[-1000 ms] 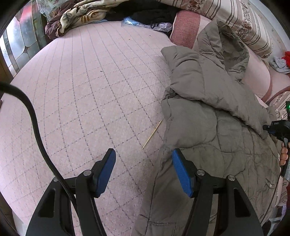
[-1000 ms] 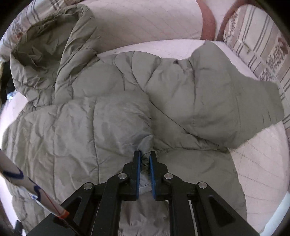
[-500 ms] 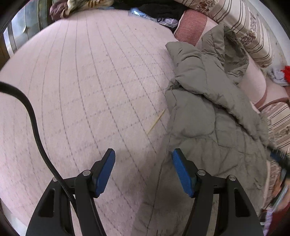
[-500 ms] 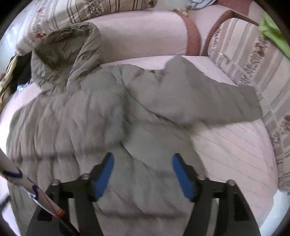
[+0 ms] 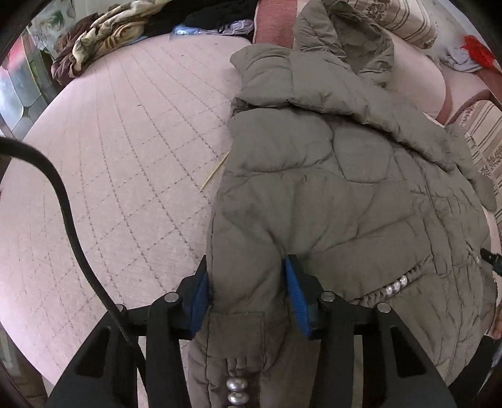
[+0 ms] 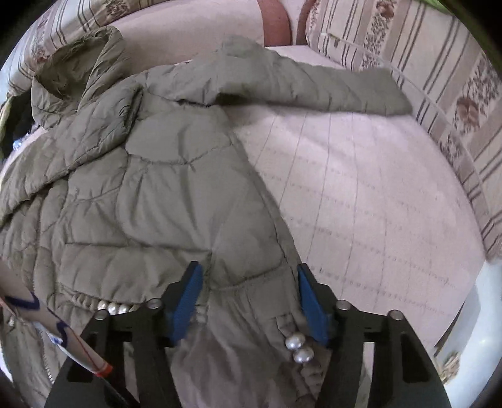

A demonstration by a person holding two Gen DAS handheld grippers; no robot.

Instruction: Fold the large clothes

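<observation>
An olive quilted hooded jacket (image 5: 329, 175) lies spread on a pink quilted sofa seat (image 5: 119, 157). My left gripper (image 5: 248, 282) is open, its blue pads either side of the jacket's left hem corner. In the right wrist view the jacket (image 6: 150, 194) fills the left half, one sleeve (image 6: 313, 91) stretched out toward the back right. My right gripper (image 6: 248, 298) is open, its pads straddling the right hem corner. Pearl beads (image 6: 299, 345) trim the hem.
A thin wooden stick (image 5: 213, 172) lies on the seat beside the jacket. Crumpled blankets (image 5: 103, 28) and dark clothes pile at the back left. Striped floral cushions (image 6: 439, 94) line the back and right side. A red item (image 5: 477, 53) sits far right.
My right gripper has let go of the jacket fabric and opened, then dropped to the right hem corner. My left gripper moved right and down onto the left hem corner.
</observation>
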